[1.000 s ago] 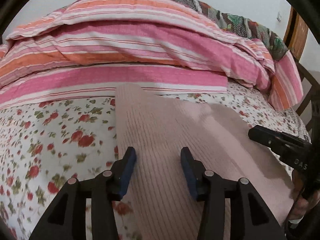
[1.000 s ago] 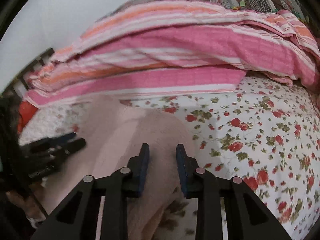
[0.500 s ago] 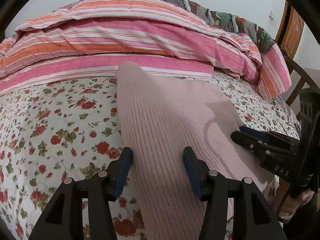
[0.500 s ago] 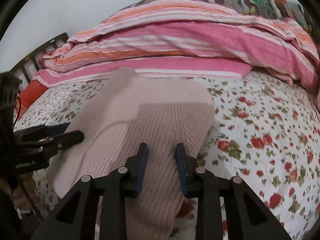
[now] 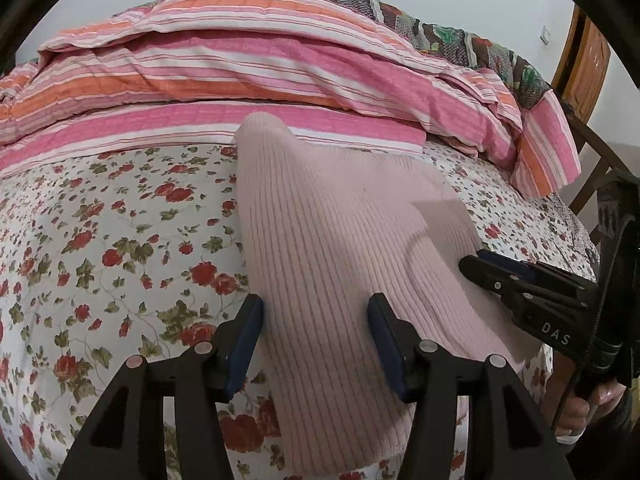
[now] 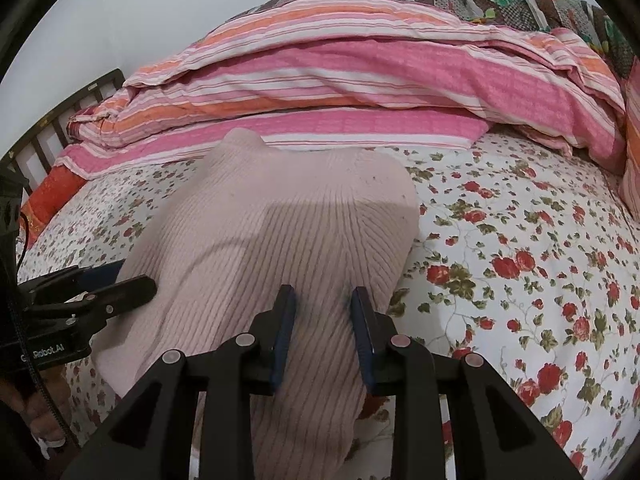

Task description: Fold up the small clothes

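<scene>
A pale pink ribbed knit garment (image 5: pixel 320 248) lies spread on the floral bed sheet (image 5: pixel 100 240); it also shows in the right wrist view (image 6: pixel 280 232). My left gripper (image 5: pixel 316 340) is open, its blue-padded fingers just above the garment's near left part. My right gripper (image 6: pixel 324 332) is open with a narrower gap, over the garment's near right edge. Each gripper shows in the other's view, the right one (image 5: pixel 520 284) at the garment's right side and the left one (image 6: pixel 100 292) at its left side. Neither holds cloth.
A folded pink and orange striped quilt (image 5: pixel 260 68) is heaped along the back of the bed, with a dark patterned blanket (image 5: pixel 460 40) behind it. A wooden bed frame (image 5: pixel 596 184) stands at the right, dark slats (image 6: pixel 48 136) at the left.
Both grippers have pulled back and risen from the garment, so more of it and the sheet shows. The garment now lies flatter and fully in view. Jaw gaps look unchanged.
</scene>
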Demonstrator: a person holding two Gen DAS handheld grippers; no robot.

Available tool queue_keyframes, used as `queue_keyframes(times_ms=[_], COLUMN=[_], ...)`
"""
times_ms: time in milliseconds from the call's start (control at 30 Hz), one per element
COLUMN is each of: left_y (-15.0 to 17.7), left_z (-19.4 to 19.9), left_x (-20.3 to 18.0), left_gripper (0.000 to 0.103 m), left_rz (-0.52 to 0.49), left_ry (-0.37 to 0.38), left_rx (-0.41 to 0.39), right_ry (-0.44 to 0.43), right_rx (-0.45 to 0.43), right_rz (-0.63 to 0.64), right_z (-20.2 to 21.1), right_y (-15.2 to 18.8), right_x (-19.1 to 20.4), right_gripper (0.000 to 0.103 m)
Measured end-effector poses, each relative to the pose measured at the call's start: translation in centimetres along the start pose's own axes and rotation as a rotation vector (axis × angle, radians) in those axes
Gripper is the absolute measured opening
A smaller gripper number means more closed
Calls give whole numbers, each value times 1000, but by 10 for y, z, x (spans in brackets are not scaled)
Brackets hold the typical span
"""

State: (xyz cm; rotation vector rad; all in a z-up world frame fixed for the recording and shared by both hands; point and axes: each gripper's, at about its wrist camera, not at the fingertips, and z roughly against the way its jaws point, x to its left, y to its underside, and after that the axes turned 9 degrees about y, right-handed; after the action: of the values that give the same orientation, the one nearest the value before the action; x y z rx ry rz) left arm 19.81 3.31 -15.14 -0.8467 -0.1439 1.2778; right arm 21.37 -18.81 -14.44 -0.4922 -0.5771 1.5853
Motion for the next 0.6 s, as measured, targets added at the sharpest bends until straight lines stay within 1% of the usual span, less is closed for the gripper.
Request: queue_keyframes(times_ms=[167, 333, 600], left_y=[2, 3, 7], left_z=[-1, -1, 5], left_x=[2, 5, 3], left_gripper=[57, 58, 58], left_rz=[22, 50, 40], left_ry=[5, 21, 19], left_rx=[8, 10, 18], right_ry=[6, 1, -10], right_rx=[1, 14, 11], right_rz=[-12, -11, -14], right_z=[0, 1, 8], right_y=[1, 0, 2], right_x=[1, -1, -3], right_gripper=[28, 28, 28])
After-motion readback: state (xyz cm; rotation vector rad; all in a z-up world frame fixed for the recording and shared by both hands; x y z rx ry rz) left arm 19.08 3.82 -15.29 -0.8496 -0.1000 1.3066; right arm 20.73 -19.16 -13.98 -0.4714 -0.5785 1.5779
